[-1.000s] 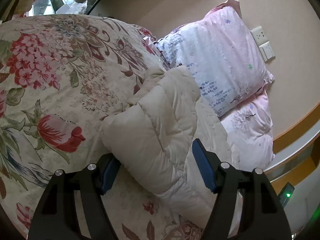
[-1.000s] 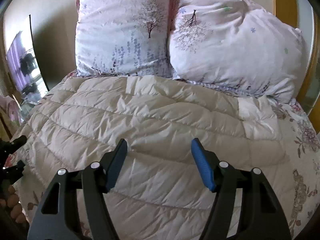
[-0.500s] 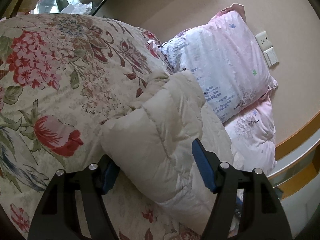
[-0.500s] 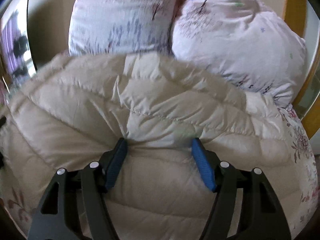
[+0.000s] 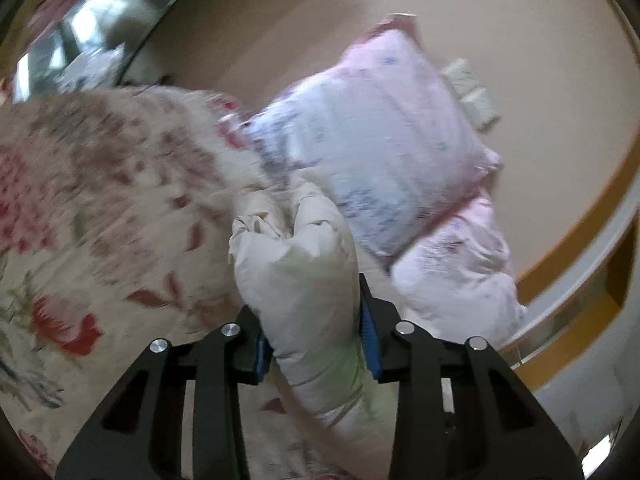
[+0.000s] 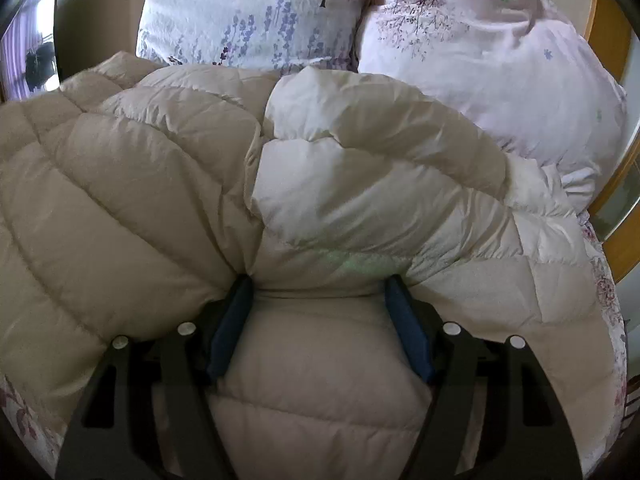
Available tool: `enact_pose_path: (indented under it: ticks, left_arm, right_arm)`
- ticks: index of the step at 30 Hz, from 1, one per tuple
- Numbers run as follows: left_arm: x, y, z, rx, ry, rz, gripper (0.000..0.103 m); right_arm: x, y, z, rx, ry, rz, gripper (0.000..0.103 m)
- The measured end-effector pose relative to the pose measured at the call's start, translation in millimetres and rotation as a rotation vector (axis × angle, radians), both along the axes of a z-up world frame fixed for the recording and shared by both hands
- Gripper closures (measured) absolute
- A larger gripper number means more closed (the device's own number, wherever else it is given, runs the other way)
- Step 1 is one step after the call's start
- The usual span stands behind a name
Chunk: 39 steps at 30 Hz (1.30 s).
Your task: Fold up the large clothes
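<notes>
Left claw [image 5: 316, 336]: jaws closing, pinching a bunched edge of the cream puffy jacket [image 5: 298, 276] | right claw [image 6: 320, 324]: spread wide, pads pressed into jacket, no pinch | jacket lies on floral bed [image 5: 100, 184] below pink pillows [image 6: 480, 52]

Bed [image 6: 612, 320] (floral cover): cream jacket [image 6: 340, 200], two pillows [image 6: 480, 60].

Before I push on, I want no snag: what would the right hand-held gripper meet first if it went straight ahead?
The cream puffer jacket: its padding already bulges between the open jaws of the right hand-held gripper. The pink pillows lie behind it; how far is unclear.
</notes>
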<state>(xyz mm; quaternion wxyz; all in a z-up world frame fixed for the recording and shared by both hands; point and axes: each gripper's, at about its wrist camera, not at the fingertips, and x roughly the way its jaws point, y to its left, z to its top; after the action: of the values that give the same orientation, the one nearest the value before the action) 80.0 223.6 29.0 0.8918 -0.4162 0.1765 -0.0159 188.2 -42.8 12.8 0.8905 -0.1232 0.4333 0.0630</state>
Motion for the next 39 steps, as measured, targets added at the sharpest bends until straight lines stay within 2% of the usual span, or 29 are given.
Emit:
enact_pose_path:
  ticks: [5, 12, 15, 20, 22, 25, 27, 30, 33, 37, 39]
  left_arm:
    - [-1, -24, 29, 0.043, -0.104, -0.098, 0.069]
    - [-1, -69, 64, 0.073, -0.266, -0.291, 0.069]
    - [0, -95, 75, 0.071, -0.331, -0.400, 0.069]
    - [6, -142, 80, 0.090, -0.382, -0.567, 0.069]
    - [9, -167, 79, 0.127, -0.387, -0.639, 0.069]
    - [13, -189, 73, 0.152, -0.361, -0.690, 0.069]
    - [18, -200, 69, 0.161, -0.335, -0.716, 0.069]
    - [22, -215, 63, 0.197, -0.302, -0.742, 0.069]
    - [25, -227, 58, 0.235, -0.276, -0.766, 0.069]
    - [31, -248, 49, 0.282, -0.238, -0.824, 0.069]
    - [32, -262, 43, 0.335, -0.212, -0.859, 0.069]
  right_arm:
    - [1, -1, -1, 0.006, 0.008, 0.008, 0.033]
    - [5, -2, -3, 0.027, 0.023, 0.024, 0.033]
    - [8, -4, -3, 0.052, 0.033, 0.035, 0.033]
    - [15, -17, 0, 0.145, 0.063, 0.078, 0.031]
    - [17, -28, 3, 0.215, 0.075, 0.103, 0.028]
    - [16, -54, 10, 0.329, 0.098, 0.122, 0.027]
    - [11, -75, 16, 0.363, 0.101, 0.115, 0.025]
    - [-6, -122, 30, 0.391, 0.046, 0.035, 0.018]
    - [-26, -186, 47, 0.426, -0.036, -0.125, 0.017]
    - [-40, -247, 53, 0.531, -0.071, -0.272, 0.017]
    - [-52, -271, 55, 0.604, -0.086, -0.319, 0.017]
